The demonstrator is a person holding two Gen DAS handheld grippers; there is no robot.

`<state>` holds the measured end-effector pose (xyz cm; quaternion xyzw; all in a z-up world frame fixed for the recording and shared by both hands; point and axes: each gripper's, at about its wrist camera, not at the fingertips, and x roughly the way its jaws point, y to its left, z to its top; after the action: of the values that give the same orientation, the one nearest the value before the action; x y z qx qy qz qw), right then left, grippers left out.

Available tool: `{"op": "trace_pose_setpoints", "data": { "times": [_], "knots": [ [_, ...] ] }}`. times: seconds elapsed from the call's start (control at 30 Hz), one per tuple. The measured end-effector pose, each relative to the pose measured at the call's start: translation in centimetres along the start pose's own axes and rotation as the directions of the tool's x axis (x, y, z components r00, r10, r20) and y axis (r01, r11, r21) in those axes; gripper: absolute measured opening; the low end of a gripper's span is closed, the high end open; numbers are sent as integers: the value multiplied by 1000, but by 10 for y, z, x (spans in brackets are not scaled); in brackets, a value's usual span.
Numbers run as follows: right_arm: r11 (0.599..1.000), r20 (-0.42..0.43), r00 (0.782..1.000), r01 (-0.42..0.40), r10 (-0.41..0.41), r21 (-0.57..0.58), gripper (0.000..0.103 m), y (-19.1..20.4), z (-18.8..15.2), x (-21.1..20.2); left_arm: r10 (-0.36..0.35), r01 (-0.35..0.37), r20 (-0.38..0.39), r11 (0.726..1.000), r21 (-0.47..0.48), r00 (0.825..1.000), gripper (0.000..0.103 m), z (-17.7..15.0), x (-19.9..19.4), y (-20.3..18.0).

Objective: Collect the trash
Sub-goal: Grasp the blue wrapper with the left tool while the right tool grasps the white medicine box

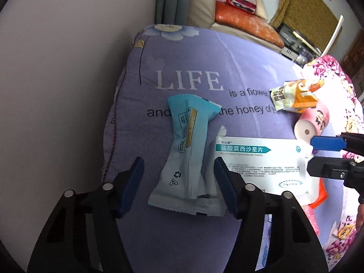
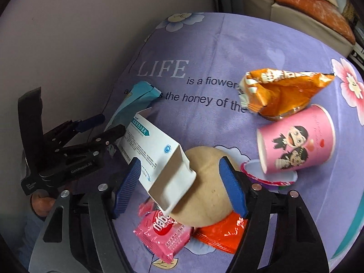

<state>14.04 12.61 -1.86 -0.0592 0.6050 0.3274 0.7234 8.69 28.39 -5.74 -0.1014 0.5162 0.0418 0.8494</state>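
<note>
Trash lies on a purple printed sheet. A blue-and-white wrapper lies flat between the fingers of my left gripper, which stands open with both pads clear of it. To its right is a white medicine box. In the right wrist view my right gripper is open and straddles the near open end of that box and a tan round lump beneath it. The left gripper shows at the box's far end, and the right gripper reaches in at the left wrist view's right edge.
An orange snack bag, a tipped pink paper cup over a small lid, a pink wafer wrapper and an orange-red packet lie nearby. A wall bounds the left. A sofa stands behind.
</note>
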Motion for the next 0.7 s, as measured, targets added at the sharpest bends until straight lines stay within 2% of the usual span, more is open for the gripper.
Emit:
{"op": "trace_pose_setpoints", "data": {
  "times": [0.07, 0.2, 0.3, 0.37, 0.47, 0.5, 0.53, 0.6, 0.7],
  "knots": [
    [1000, -24, 1000, -2, 2, -16, 61, 4, 7, 10, -13, 13, 6, 1000, 10, 1000, 61, 0, 0, 0],
    [999, -49, 999, -10, 8, -46, 61, 8, 16, 26, -12, 12, 10, 999, 47, 1000, 60, -3, 1, -1],
    [997, -75, 997, -37, 32, -71, 61, 12, 20, 35, 31, -32, 5, 998, 62, 999, 60, -5, 3, 0],
    [995, -92, 995, -46, 38, -89, 61, 16, 22, 41, 50, -49, -15, 998, 35, 999, 60, -7, 11, 7],
    [991, -120, 990, -81, 68, -108, 61, 23, 24, 51, 48, -48, -6, 999, 13, 999, 46, -10, 11, 7],
    [989, -129, 989, -94, 79, -116, 60, 26, 23, 53, 28, -28, -8, 1000, 12, 1000, 35, -10, 11, 5],
    [986, -142, 985, -114, 96, -124, 53, 30, 21, 56, 26, -26, -6, 1000, 14, 1000, 31, -10, 11, 2],
    [984, -128, 988, -103, 85, -143, 51, 35, 19, 56, 58, -59, 16, 998, 34, 998, 29, -12, 9, -6],
    [980, -94, 985, -156, 145, -123, 33, 34, 19, 42, 57, -57, 20, 998, 14, 998, 28, -12, 6, -7]
  ]
}}
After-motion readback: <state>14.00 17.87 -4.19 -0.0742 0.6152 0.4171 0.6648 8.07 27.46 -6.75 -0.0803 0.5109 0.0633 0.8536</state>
